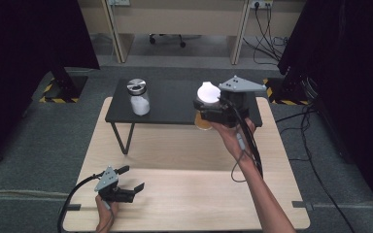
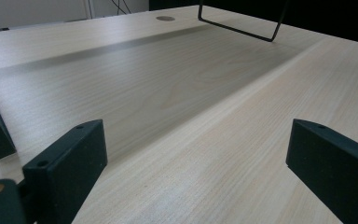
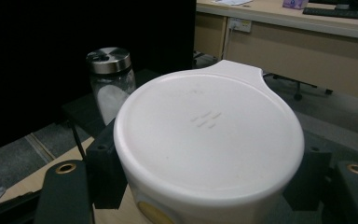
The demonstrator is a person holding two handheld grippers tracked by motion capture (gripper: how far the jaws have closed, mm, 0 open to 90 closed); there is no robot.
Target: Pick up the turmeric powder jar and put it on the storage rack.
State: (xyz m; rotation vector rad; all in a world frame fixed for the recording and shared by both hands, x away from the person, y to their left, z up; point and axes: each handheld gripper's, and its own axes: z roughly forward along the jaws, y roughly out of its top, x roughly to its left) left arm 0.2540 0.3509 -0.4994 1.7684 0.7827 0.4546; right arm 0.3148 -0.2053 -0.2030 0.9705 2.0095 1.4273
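A tub with a white lid (image 1: 208, 92) and a yellowish body is held up in the air over the right end of the black shelf (image 1: 170, 104). My right gripper (image 1: 206, 106) is shut on its sides. In the right gripper view the tub (image 3: 209, 135) sits between the two black jaws of the right gripper (image 3: 207, 179). My left gripper (image 1: 132, 177) rests low over the front left of the wooden table (image 1: 184, 194), open. In its own view the left gripper (image 2: 196, 154) has bare wood between its jaws.
A glass jar (image 1: 139, 97) with a metal lid and white powder stands on the shelf's left part, and shows behind the tub as the jar (image 3: 109, 81). The shelf's wire leg (image 2: 242, 25) meets the table. Desks and cables lie beyond.
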